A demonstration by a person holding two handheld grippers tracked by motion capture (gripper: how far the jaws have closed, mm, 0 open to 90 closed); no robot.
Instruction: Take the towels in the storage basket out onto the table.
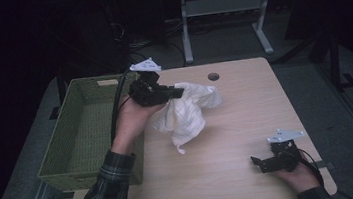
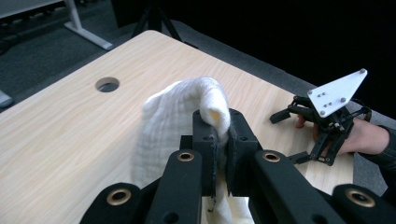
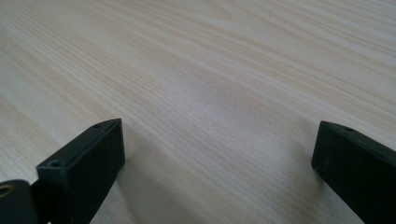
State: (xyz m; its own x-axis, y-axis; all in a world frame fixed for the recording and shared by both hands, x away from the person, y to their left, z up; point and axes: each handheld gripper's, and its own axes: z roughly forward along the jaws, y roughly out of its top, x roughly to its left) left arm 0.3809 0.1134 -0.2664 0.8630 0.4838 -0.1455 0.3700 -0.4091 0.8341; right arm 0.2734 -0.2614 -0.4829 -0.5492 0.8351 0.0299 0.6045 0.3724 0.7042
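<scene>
Left claw point(image 2: 220, 140) pinches one white cloth point(image 1: 186, 111) beside one green basket point(image 1: 80, 135); right claw point(image 3: 217, 158) gapes wide

A basket point(image 1: 84, 135) sits at the table's point(image 1: 247, 116) left edge, a cloth point(image 1: 186, 111) just right of it.

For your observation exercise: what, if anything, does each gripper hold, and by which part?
The left gripper pinches a raised fold of the white cloth between its jaws. The right gripper holds nothing; its jaws stand apart over the table.

cloth point(image 2: 173, 126): lower part cut off | basket point(image 1: 88, 134): near wall partly behind sleeve point(image 1: 107, 195)
</scene>
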